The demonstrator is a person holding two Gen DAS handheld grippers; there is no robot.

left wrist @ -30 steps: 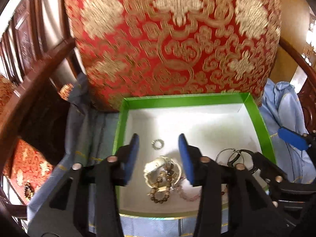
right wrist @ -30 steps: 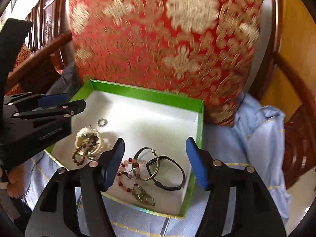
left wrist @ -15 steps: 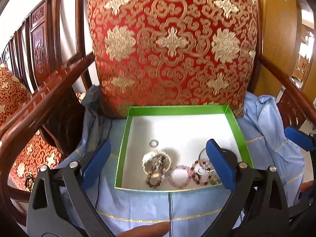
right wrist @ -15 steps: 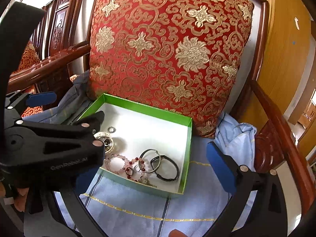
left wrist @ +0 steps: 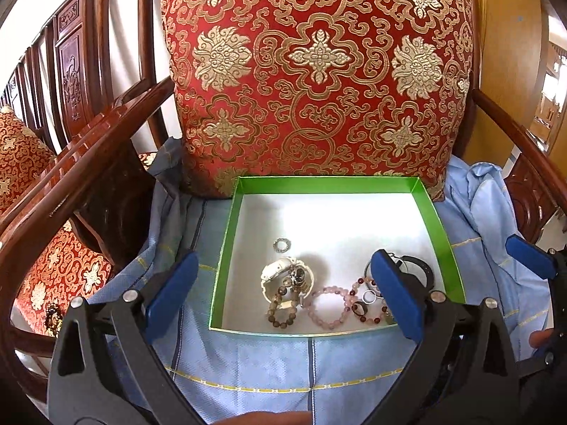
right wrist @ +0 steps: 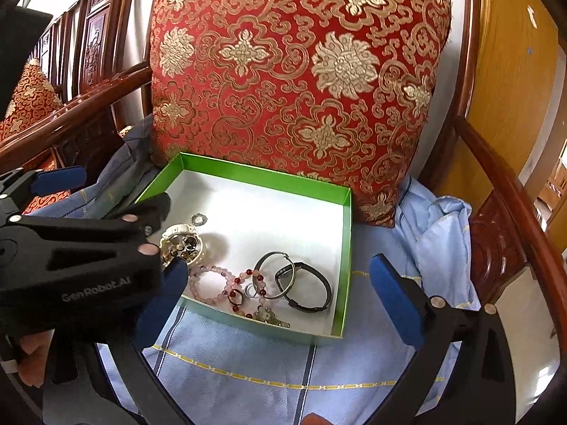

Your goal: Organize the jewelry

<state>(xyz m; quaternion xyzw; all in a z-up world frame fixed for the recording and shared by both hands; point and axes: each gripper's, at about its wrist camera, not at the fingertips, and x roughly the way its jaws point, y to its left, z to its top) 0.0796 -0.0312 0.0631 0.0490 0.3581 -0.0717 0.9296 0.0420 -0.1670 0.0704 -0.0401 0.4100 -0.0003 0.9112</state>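
Both sets of jaws spread wide, gripping nothing: left gripper (left wrist: 281, 290) low in the left wrist view, right gripper (right wrist: 280, 301) low in the right wrist view, each hanging short of the green box (left wrist: 439, 219) on the blue cloth (left wrist: 248, 364), red cushion (left wrist: 319, 71) filling the upper frame behind.

Jewelry heaped along the lower edge of the box: white watch (left wrist: 283, 276) left of centre, brown bead bracelet (left wrist: 281, 313) lying across it, pink bead bracelet (left wrist: 327, 306) touching both, red bead bracelet (right wrist: 248, 290), silver hoop (right wrist: 274, 276) and black bangle (right wrist: 306, 288) overlapping toward the right; small ring (left wrist: 281, 245) apart, higher up.

Likely trouble: lifting one bracelet and dragging its neighbours along, given the overlap; beads slipping from smooth pads; a light box sliding or tipping on soft cloth under a sideways push; grippers bumping, crowded over one corner; small ring hard to pinch flat against the floor of the box.
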